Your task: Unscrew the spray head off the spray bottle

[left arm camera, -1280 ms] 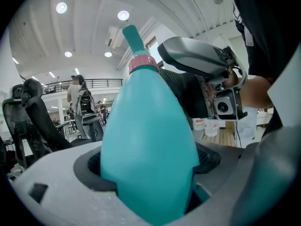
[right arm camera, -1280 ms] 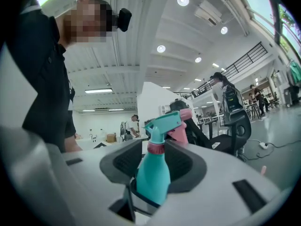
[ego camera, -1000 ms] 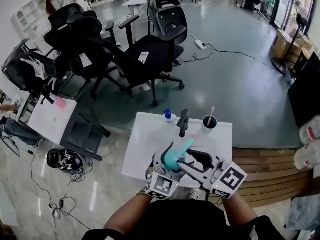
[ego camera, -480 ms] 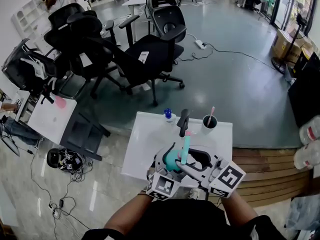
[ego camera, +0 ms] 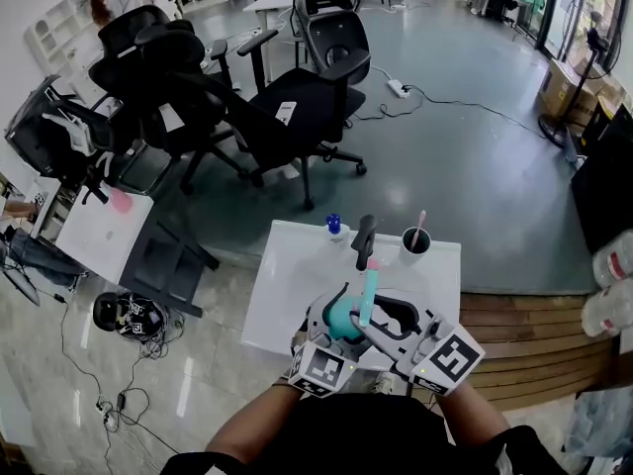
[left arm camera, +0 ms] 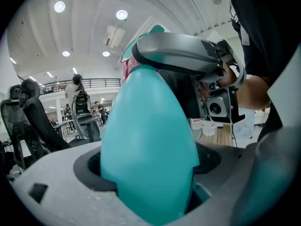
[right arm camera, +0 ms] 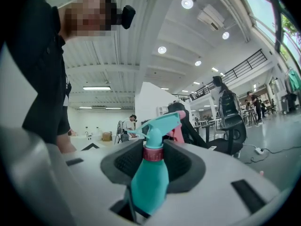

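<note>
Above the near edge of the white table (ego camera: 287,265), the spray bottle (left arm camera: 150,126) is kept upright, its body clamped by the left gripper (left arm camera: 150,168) to stop spin. The right gripper (right arm camera: 153,159) jaws have just been closing onto the pink collar (right arm camera: 153,153) under the spray head (right arm camera: 157,124), likely the part to be turned.

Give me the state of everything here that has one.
spray bottle: held in the air, head on
spray head: screwed on, red collar clamped
left gripper: shut on the spray bottle
right gripper: jaws just closed in, gripping the collar
cup: upright, pink stick inside
</note>
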`<control>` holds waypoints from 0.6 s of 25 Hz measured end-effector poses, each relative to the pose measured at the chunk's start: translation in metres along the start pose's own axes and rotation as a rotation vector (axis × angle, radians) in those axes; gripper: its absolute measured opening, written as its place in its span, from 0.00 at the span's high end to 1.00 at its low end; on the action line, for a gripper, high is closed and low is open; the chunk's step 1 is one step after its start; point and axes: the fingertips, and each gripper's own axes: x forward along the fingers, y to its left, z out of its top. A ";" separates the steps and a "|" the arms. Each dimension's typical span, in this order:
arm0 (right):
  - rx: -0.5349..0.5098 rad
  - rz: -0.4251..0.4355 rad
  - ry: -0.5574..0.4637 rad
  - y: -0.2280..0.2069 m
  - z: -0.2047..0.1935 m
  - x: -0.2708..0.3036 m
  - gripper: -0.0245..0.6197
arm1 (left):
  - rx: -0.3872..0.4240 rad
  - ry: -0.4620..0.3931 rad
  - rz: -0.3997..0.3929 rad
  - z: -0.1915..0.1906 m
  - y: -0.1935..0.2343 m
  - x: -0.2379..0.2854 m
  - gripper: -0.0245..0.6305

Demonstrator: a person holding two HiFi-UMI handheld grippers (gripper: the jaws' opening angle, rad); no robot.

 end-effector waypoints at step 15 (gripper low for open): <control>0.020 0.142 -0.086 0.017 0.011 -0.009 0.75 | 0.032 -0.097 -0.117 0.027 -0.017 -0.009 0.25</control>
